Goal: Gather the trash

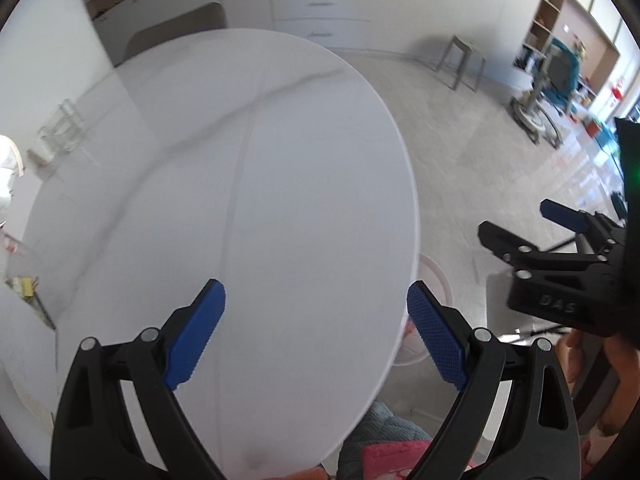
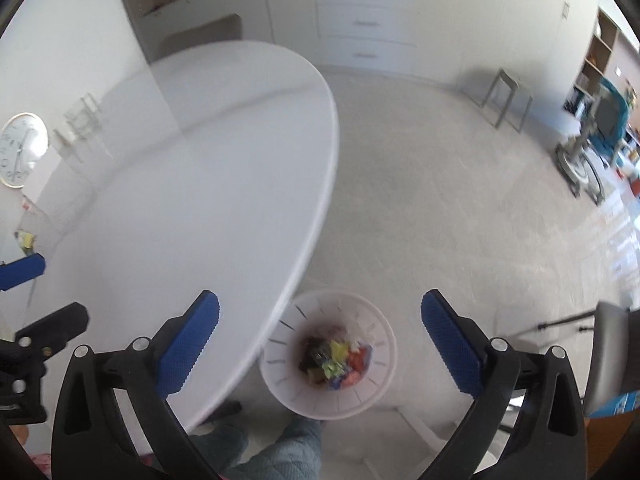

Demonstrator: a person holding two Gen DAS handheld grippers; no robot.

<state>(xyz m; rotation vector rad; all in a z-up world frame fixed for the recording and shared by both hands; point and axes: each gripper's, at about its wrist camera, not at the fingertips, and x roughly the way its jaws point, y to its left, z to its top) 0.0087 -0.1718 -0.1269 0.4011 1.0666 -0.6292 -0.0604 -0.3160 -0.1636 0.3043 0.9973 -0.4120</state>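
Observation:
A white slotted trash basket (image 2: 372, 394) stands on the floor by the table's right edge, with several colourful wrappers (image 2: 338, 356) in its bottom. My right gripper (image 2: 320, 334) is open and empty, high above the basket. My left gripper (image 1: 316, 332) is open and empty over the white round table (image 1: 240, 180), near its right edge. The basket's rim (image 1: 438, 276) peeks out past the table edge in the left wrist view. The right gripper also shows in the left wrist view (image 1: 516, 224), and the left gripper's fingers (image 2: 24, 268) show at the left edge of the right wrist view.
Small yellow bits (image 1: 24, 286) lie at the table's far left. A grey stool (image 2: 506, 98) stands on the floor near white drawers (image 2: 368, 24). A chair (image 2: 612, 360) is at the right. My legs in blue trousers (image 2: 276, 448) are below.

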